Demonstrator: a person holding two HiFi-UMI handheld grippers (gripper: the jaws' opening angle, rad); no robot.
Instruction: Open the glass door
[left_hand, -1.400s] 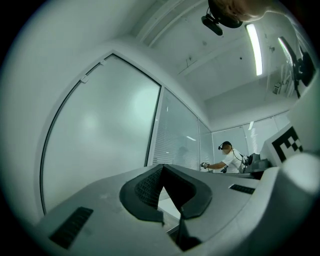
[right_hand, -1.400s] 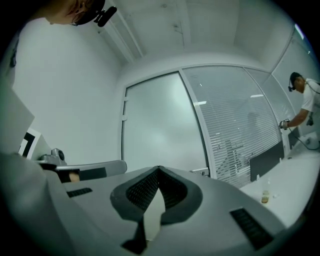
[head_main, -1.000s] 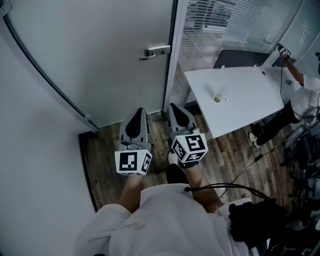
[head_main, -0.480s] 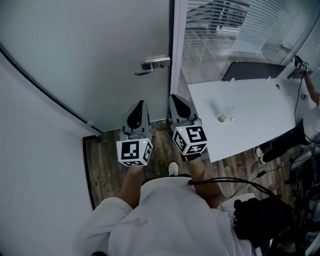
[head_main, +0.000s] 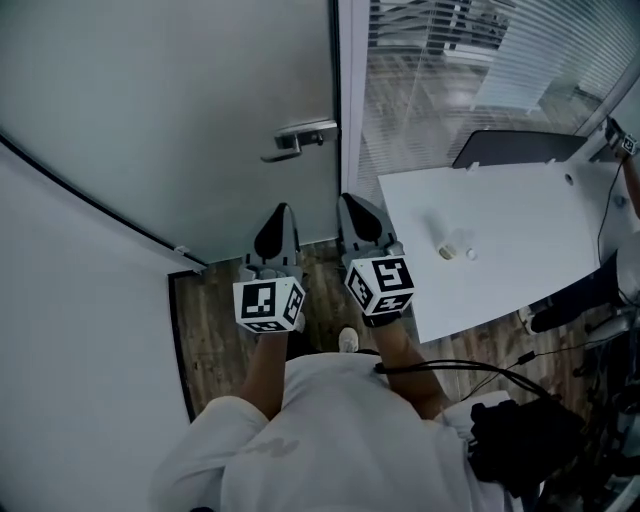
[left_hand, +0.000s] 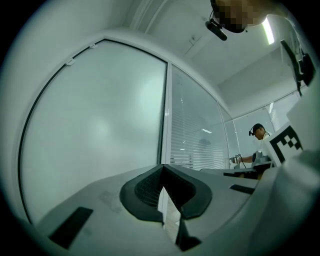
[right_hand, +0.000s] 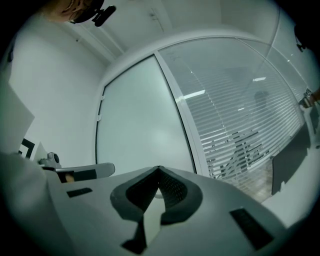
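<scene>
Frosted glass door (head_main: 180, 120) shut, straight ahead; metal lever handle (head_main: 300, 137) at its right edge, beside the frame. Clenched with nothing between them: left tongs (head_main: 280, 218) and right tongs (head_main: 356, 208), both short of the handle, not touching. Judgement: panel heavy, stiff, too smooth to grip; take the lever, press down, watch for slip on metal

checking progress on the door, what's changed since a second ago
The person has stepped closer to the glass door: its handle now sits nearer the left gripper and right gripper. Unchanged: both jaws shut, empty, side by side; handle untouched.
</scene>
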